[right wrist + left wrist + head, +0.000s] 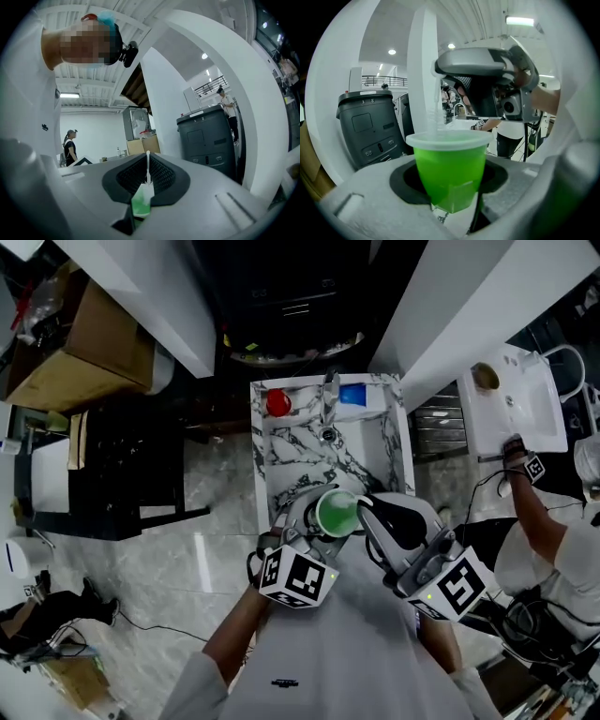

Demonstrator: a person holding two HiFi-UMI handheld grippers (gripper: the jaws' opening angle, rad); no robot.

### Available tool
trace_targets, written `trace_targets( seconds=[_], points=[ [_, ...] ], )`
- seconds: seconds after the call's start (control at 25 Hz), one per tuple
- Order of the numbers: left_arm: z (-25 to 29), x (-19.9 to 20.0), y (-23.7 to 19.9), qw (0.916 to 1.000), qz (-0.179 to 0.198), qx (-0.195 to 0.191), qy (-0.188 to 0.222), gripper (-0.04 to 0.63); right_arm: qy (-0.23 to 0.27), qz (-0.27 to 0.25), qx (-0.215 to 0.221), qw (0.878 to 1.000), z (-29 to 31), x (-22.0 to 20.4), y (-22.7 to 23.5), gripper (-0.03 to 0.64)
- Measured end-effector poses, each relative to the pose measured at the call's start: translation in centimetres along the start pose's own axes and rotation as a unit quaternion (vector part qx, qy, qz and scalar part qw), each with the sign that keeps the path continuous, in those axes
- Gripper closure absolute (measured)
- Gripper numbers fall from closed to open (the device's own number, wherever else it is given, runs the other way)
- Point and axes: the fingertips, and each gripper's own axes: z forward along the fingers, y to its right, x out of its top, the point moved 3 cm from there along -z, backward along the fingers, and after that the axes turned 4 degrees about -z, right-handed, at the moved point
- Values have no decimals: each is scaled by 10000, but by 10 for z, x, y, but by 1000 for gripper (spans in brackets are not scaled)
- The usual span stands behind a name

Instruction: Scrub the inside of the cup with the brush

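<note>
Nearest, the left gripper (452, 185) is clamping the green cup (336, 513) low on its wall. The cup's mouth is facing up, at about 6 o'clock of the marble basin (261, 465). At the cup's 3 o'clock, the right gripper (146, 187) is pinching the thin white stem of the brush (148, 168), jaws closed on it, and is hanging over the cup's mouth. Whether the bristles are reaching inside, I cannot tell.

The cup is looking like thin, light plastic, likely to flex or slip under a hard squeeze, so the lower wall is seeming the right hold. The slender stem is probably bending easily.

Farther off, at 12 o'clock, the faucet (328, 397) is standing between a red object (278, 402) and a blue object (353, 395).
</note>
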Motion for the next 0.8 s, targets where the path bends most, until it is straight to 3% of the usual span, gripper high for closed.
trace_targets(
  seconds=[0.24,0.8],
  points=[
    [-5,7,2,10000,53,25,76,354,-169,-137,-77,9997,-14,1,-1,595],
    [2,2,17,10000,23,-27,20,354,-324,215,111,9992,-37,-2,-23,595]
  ],
)
